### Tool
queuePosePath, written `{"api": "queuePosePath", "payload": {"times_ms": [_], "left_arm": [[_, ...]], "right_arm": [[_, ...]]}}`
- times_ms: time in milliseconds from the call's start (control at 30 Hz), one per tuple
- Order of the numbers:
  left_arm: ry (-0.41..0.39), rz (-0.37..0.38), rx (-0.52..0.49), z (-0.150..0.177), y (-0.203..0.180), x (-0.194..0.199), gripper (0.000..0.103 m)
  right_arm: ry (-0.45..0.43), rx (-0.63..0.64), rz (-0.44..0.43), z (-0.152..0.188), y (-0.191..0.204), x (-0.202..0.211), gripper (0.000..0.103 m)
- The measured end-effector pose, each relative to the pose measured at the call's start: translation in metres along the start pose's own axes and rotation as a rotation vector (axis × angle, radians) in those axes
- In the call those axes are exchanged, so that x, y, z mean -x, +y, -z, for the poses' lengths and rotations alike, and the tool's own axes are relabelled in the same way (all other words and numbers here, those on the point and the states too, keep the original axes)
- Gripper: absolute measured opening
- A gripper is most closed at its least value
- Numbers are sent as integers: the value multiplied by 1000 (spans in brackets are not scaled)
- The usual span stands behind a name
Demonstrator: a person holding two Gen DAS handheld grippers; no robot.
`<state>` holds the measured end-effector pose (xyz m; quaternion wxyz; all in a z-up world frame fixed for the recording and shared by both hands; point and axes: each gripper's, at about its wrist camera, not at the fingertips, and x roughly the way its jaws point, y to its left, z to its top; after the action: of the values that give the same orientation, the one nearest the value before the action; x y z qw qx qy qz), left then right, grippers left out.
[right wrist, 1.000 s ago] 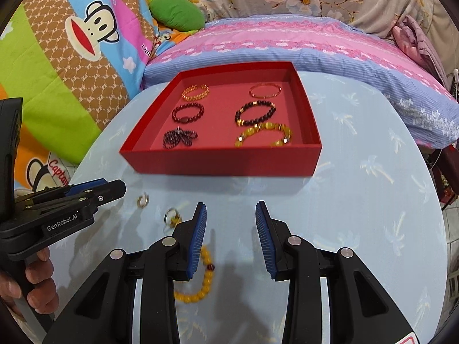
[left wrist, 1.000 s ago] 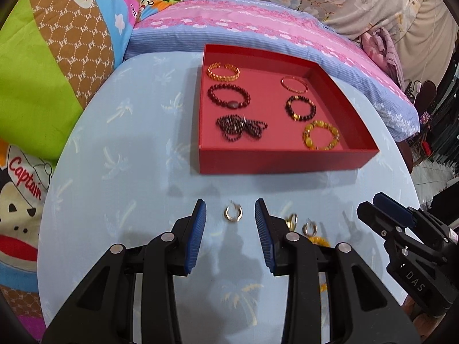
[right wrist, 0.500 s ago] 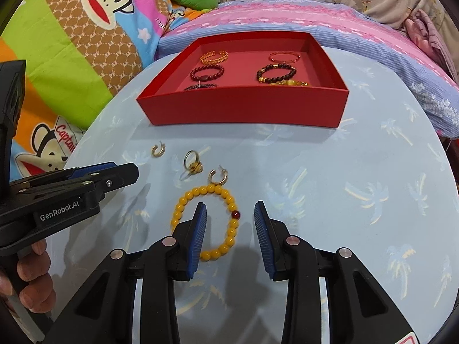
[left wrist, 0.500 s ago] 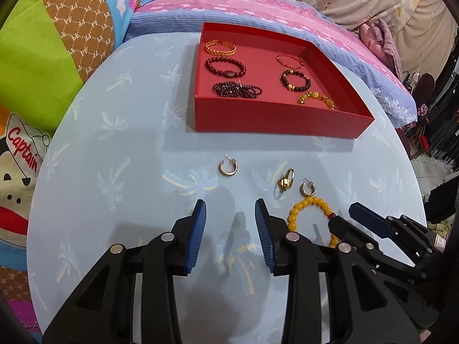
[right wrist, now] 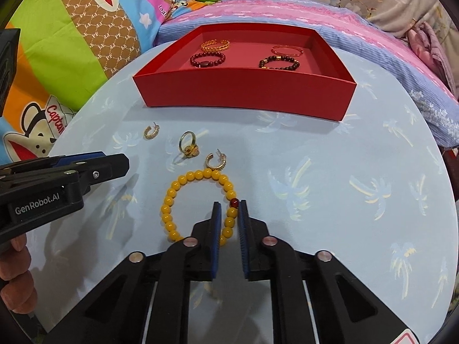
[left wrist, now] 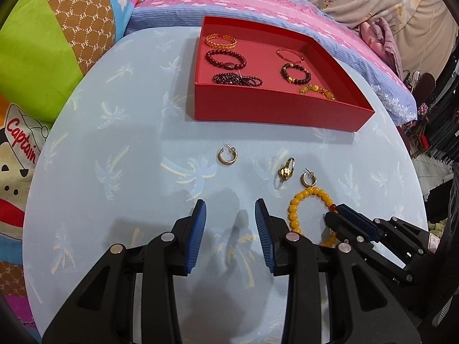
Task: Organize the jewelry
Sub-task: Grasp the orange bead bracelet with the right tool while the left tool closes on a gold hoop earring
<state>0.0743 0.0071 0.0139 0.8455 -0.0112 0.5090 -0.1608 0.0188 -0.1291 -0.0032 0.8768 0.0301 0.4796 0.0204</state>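
Right gripper is clenched on the yellow bracelet, jaws nipping its beads beside the red bead, evidently to lift it. The bracelet lies on the table, at 6 o'clock from the red tray, which already holds bracelets. Left gripper hangs released, grasping nothing, clear of the earring at its 12 o'clock.

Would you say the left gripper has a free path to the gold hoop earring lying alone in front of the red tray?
Probably yes. The left gripper is open, and the lone hoop earring lies ahead of it on bare tablecloth with nothing between. The right gripper is off to the side at the yellow bead bracelet.
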Motion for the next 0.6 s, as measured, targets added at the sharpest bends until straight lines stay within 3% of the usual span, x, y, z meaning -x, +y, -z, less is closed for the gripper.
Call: {"api": "queuePosePath", "payload": {"times_ms": [600], "left_arm": [[-12, 77, -68, -18, -44, -12, 35]], "right_arm": [[4, -130, 38, 8, -45, 10, 7]]}}
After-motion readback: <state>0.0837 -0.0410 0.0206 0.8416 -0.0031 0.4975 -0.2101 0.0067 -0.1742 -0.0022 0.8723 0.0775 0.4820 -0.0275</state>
